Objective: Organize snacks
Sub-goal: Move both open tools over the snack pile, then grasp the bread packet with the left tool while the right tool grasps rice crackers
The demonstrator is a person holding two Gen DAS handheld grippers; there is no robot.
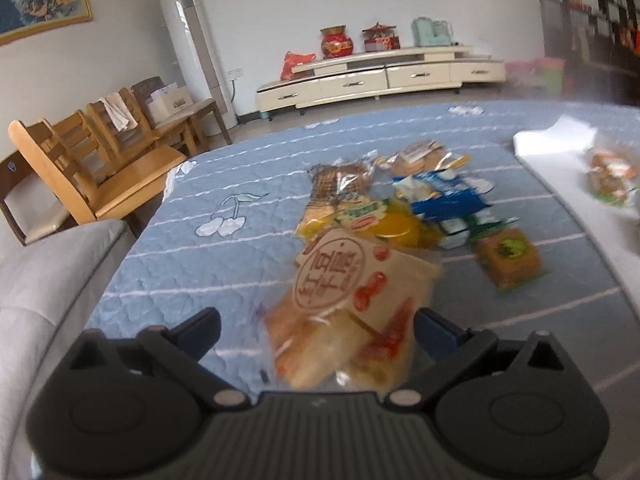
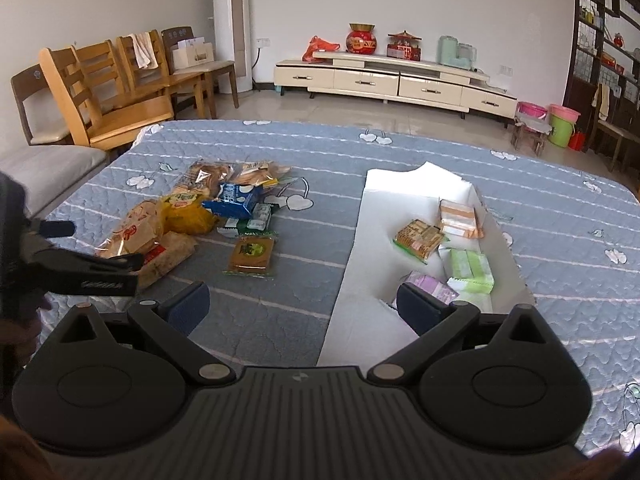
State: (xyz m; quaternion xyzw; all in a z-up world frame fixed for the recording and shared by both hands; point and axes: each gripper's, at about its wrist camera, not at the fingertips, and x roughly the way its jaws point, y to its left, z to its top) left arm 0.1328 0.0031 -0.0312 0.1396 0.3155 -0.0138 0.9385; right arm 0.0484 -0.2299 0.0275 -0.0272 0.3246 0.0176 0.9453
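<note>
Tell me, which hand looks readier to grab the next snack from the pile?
Probably the left. The left gripper hangs open around the bread packet at the pile's near end. The right gripper is open over bare quilt beside the white box.

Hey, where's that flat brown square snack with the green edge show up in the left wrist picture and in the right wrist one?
Left wrist view: the brown square snack lies right of centre on the blue quilt, to the right of the snack pile.
Right wrist view: the brown square snack lies left of centre, at the near edge of the pile, left of the white box.
Shared landmark: the blue cookie pack just behind it.
</note>
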